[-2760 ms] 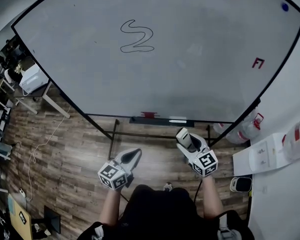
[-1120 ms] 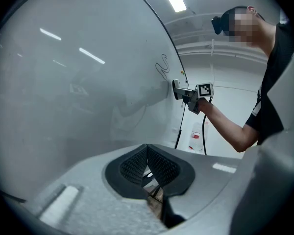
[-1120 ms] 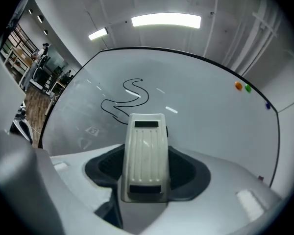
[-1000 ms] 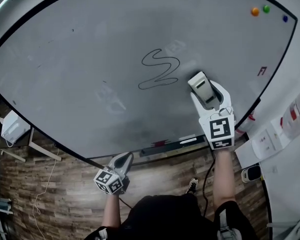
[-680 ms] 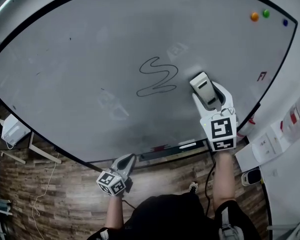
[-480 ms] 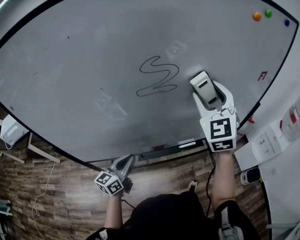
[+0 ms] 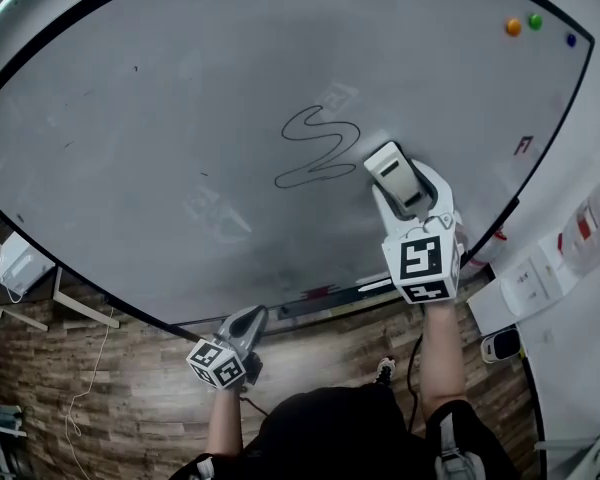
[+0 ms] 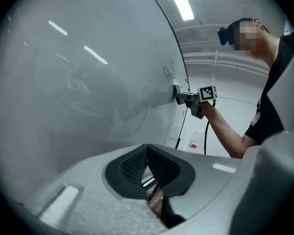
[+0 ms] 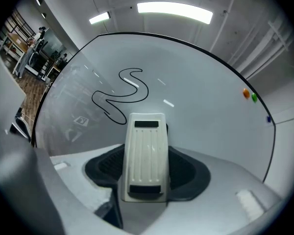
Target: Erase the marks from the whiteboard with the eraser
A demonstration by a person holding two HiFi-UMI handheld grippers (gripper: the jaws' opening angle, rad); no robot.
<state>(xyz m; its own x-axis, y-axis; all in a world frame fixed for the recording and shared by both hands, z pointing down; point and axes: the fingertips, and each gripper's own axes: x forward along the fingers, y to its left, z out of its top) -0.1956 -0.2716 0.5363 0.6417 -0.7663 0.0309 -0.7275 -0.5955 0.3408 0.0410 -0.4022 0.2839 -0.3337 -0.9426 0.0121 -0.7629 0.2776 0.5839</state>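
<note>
We hold the eraser in the right gripper, its jaws clamped on the two long sides near its back end. In the right gripper view the eraser stands out straight ahead of the right gripper, ribbed white back toward the camera. Its long axis runs along the jaws. In the head view it points up and slightly left, toward the lower right end of the black squiggle on the whiteboard. The front end lies just right of that squiggle, close to it but not on the line. From the left gripper view it seems to meet the board face. Bare board spreads wide to the left of the mark and above it. The black frame runs near on the right, and the tray lies below. Three magnets sit far up in the right corner. The left gripper hangs below the board's lower edge over the wood floor, jaws closed on nothing.
</note>
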